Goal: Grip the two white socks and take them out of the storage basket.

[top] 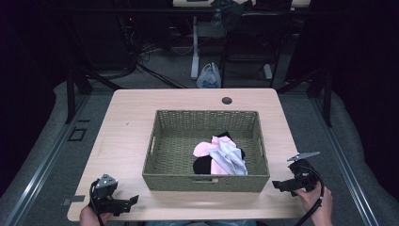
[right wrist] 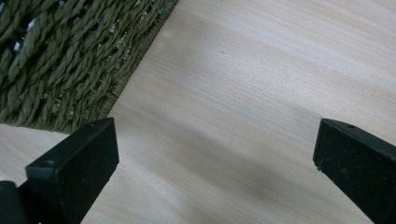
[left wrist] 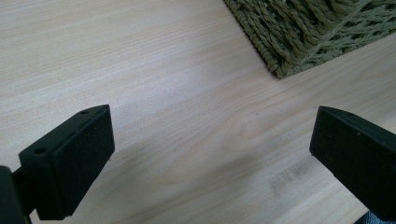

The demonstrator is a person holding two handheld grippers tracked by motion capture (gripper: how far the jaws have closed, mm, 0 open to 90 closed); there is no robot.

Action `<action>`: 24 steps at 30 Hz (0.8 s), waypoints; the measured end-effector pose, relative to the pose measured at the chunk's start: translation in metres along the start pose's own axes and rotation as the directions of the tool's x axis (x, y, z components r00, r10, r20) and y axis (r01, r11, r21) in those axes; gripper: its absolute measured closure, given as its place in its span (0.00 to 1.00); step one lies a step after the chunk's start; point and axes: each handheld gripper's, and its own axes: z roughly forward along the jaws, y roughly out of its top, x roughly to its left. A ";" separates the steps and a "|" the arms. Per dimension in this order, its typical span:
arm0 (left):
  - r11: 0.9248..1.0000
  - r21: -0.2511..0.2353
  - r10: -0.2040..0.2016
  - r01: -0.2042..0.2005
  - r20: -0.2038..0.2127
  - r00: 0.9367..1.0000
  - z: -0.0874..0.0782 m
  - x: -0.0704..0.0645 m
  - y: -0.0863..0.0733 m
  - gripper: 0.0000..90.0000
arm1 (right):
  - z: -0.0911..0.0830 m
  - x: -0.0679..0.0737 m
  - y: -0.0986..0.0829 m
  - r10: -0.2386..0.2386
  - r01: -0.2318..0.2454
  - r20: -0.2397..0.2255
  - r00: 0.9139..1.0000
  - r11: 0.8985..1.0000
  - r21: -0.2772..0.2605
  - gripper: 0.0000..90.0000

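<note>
Basket (top: pixel 205 181) between both open grippers (top: pixel 131 201) (top: pixel 278 185)

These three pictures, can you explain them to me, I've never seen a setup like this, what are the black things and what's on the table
A person sits at a wooden table and holds a hand tool in each hand: a gripper with two black fingers. The top picture looks down from above: the left gripper is at the lower left, the right gripper at the lower right. The other two pictures come from cameras riding on each gripper, looking along its fingers at the tabletop. Both grippers are open and hold nothing. In the middle stands a woven green basket with a small pile of pink, black and white clothes inside. Its corners show in both gripper views.
</note>
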 end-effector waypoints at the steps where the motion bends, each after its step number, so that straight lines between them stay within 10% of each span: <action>1: 1.000 0.000 -0.002 0.002 0.000 1.000 0.000 0.000 0.000 0.00 | 0.000 0.000 0.000 0.002 -0.002 0.004 1.000 1.000 -0.002 0.00; 24: 1.000 -0.004 -0.002 0.002 0.009 1.000 0.000 0.000 0.001 0.00 | -0.017 0.002 0.005 -0.005 0.005 -0.023 1.000 1.000 -0.020 0.00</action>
